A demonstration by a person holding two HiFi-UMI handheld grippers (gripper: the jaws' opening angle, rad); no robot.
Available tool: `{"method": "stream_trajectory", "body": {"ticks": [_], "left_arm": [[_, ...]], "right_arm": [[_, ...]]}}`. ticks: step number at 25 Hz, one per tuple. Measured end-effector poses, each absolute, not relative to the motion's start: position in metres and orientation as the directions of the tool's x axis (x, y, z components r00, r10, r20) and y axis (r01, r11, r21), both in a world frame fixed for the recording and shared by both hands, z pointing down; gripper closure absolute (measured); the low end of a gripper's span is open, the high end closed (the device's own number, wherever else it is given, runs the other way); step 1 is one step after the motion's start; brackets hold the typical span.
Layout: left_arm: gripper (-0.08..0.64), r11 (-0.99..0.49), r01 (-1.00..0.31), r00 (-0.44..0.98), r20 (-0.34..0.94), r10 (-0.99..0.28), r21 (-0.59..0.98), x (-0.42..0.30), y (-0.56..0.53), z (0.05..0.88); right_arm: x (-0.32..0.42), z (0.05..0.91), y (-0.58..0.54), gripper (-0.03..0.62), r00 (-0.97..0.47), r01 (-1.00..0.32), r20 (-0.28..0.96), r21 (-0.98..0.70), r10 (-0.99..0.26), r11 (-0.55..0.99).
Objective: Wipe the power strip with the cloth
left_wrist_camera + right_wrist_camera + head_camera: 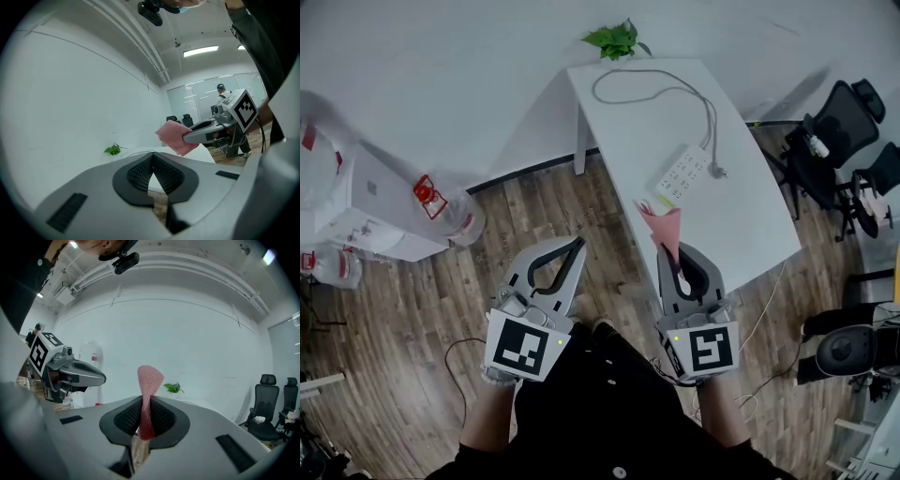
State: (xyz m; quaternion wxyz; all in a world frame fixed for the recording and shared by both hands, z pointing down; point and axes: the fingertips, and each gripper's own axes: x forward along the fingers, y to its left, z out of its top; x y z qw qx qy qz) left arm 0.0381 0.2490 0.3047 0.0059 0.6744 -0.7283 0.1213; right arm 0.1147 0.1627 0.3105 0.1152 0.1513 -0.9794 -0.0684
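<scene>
A small green leafy plant (616, 39) sits at twelve o'clock beyond the white rectangular table (628, 131), with black mesh office chairs (842, 122) at three o'clock on the brown wood-plank floor (403, 328).

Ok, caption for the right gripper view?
Right gripper shut on a pink mesh cloth, left gripper alongside, small green plant behind.

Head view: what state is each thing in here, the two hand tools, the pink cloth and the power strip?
Left gripper: shut, empty.
Right gripper: shut on the cloth.
Cloth: pinched, held in the air, clear of the power strip.
Power strip: flat on the table, untouched, its cord looped behind it.
</scene>
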Motion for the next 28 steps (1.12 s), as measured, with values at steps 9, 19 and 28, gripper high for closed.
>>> {"method": "stream_trajectory", "body": {"ticks": [9,19,28], "left_arm": [[0.547,0.051,-0.984,-0.080,0.168,-0.983,-0.171,0.033,0.259,0.303],[0.548,0.032,-0.985,-0.059,0.155,-0.986,-0.171,0.023,0.281,0.308],[0.548,0.007,-0.984,-0.037,0.166,-0.985,-0.176,0.021,0.288,0.315]], "right_arm": [[0.112,0.307,0.168,0.535,-0.914,-0.318,0.201,0.182,-0.351,0.931],[0.106,0.310,0.189,0.535,-0.903,-0.349,0.193,0.194,-0.385,0.917],[0.118,0.311,0.185,0.535,-0.871,-0.428,0.173,0.190,-0.459,0.884]]}}
